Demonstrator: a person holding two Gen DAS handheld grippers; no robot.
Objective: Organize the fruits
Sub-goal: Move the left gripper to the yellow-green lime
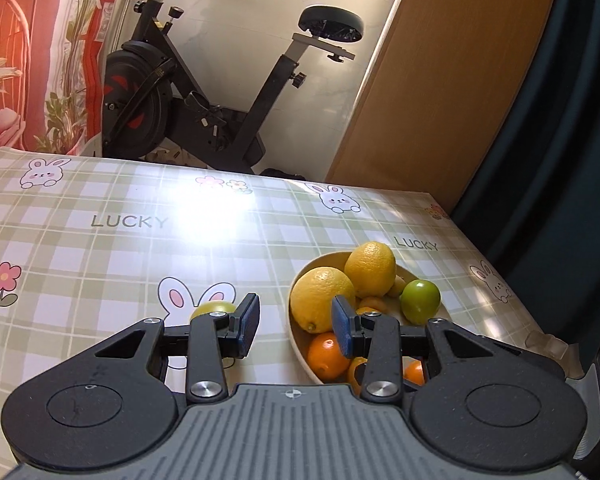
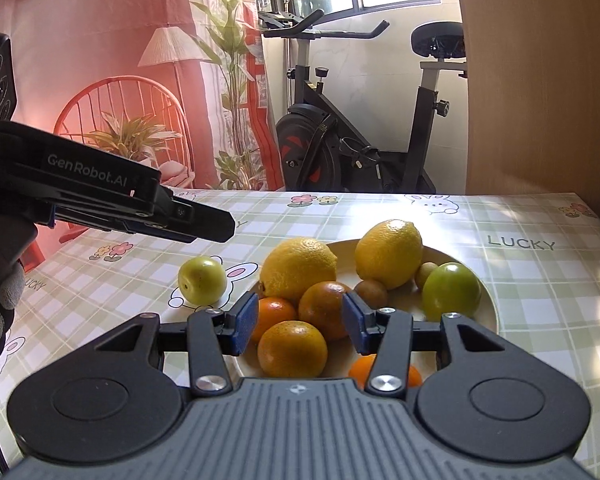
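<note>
A cream bowl [image 2: 404, 304] [image 1: 326, 258] holds two lemons [image 2: 300, 268] [image 1: 320, 300], several oranges [image 2: 292, 348] [image 1: 328, 356], a green fruit [image 2: 452, 292] [image 1: 420, 300] and small brownish fruits. One loose yellow-green fruit [image 2: 202, 280] lies on the table left of the bowl; in the left wrist view this loose fruit [image 1: 212, 307] is half hidden behind a finger. My right gripper [image 2: 300, 324] hovers open over the oranges at the bowl's near side, gripping nothing. My left gripper [image 1: 296, 326] [image 2: 224, 228] is open and empty, above the table by the bowl's left rim.
The table wears a green checked cloth [image 1: 100, 240] with rabbits and "LUCKY" print. An exercise bike [image 2: 360, 140] stands behind the far edge, a wooden panel [image 2: 540, 100] at the right, a printed curtain [image 2: 120, 60] at the left. A gloved hand [image 2: 0, 300] holds the left gripper.
</note>
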